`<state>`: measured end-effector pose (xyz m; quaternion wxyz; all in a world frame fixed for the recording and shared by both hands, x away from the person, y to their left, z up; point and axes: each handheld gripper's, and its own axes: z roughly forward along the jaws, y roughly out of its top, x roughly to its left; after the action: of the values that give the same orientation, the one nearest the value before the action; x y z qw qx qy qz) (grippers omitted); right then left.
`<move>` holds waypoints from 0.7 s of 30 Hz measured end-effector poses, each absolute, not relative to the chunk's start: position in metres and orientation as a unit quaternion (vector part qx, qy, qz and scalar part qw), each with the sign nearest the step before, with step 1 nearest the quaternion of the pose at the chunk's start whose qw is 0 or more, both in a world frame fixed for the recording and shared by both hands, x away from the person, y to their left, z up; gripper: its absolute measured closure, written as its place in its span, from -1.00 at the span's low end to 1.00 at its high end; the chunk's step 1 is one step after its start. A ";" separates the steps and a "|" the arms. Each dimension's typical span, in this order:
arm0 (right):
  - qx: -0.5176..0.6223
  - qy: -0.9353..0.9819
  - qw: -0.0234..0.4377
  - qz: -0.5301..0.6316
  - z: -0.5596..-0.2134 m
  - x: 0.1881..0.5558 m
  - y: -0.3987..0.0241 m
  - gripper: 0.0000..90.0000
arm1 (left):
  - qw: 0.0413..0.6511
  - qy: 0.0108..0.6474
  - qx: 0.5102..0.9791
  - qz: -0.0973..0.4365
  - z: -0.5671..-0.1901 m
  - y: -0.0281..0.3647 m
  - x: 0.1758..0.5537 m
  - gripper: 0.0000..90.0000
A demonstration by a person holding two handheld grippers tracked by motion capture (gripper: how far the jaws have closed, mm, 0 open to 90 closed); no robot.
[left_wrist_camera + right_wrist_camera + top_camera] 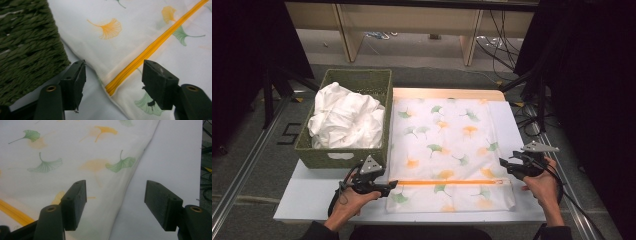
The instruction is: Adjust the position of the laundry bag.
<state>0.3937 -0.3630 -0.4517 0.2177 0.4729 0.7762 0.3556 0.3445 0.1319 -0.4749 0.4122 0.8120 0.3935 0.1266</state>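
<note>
Two grippers flank the pillowcase (449,152) from above, left gripper (393,186) and right gripper (504,164) both empty. Left gripper view: jaws gape over the orange zipper (150,48) end beside the basket (27,47); best bite squarely there. Right gripper view: spread jaws straddle the ginkgo-printed edge, flat on the table (172,152).

floor: grey carpet (257,150) | shelf: wooden (412,20) | cables (499,37) | sides dark
</note>
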 end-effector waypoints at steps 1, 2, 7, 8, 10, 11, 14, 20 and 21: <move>0.471 0.776 0.221 0.355 -0.450 0.390 -0.365 -0.23 | 0.415 0.387 0.814 0.127 -0.473 0.131 0.344 -0.25; 0.459 0.780 0.227 0.359 -0.449 0.389 -0.368 -0.24 | 0.419 0.386 0.812 0.125 -0.473 0.129 0.343 -0.27; 0.470 0.772 0.217 0.370 -0.449 0.375 -0.370 -0.27 | 0.435 0.380 0.805 0.132 -0.468 0.122 0.340 -0.36; 0.492 0.756 0.200 0.382 -0.449 0.370 -0.367 -0.27 | 0.436 0.378 0.806 0.129 -0.467 0.121 0.339 -0.37; 0.477 0.765 0.204 0.382 -0.450 0.368 -0.370 -0.28 | 0.439 0.378 0.805 0.130 -0.466 0.119 0.338 -0.40; 0.494 0.757 0.198 0.378 -0.451 0.364 -0.368 -0.28 | 0.450 0.384 0.796 0.128 -0.466 0.116 0.337 -0.40; 0.484 0.767 0.187 0.376 -0.454 0.362 -0.370 -0.28 | 0.450 0.373 0.802 0.125 -0.465 0.114 0.336 -0.48; 0.487 0.763 0.201 0.375 -0.456 0.351 -0.368 -0.27 | 0.467 0.364 0.797 0.119 -0.462 0.102 0.333 -0.59; 0.470 0.776 0.195 0.373 -0.455 0.352 -0.370 -0.27 | 0.462 0.359 0.802 0.120 -0.461 0.101 0.333 -0.60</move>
<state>0.3517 -0.3699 -0.4554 0.1950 0.4700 0.7756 0.3735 0.3333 0.1006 -0.4613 0.4619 0.8018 0.3595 0.1204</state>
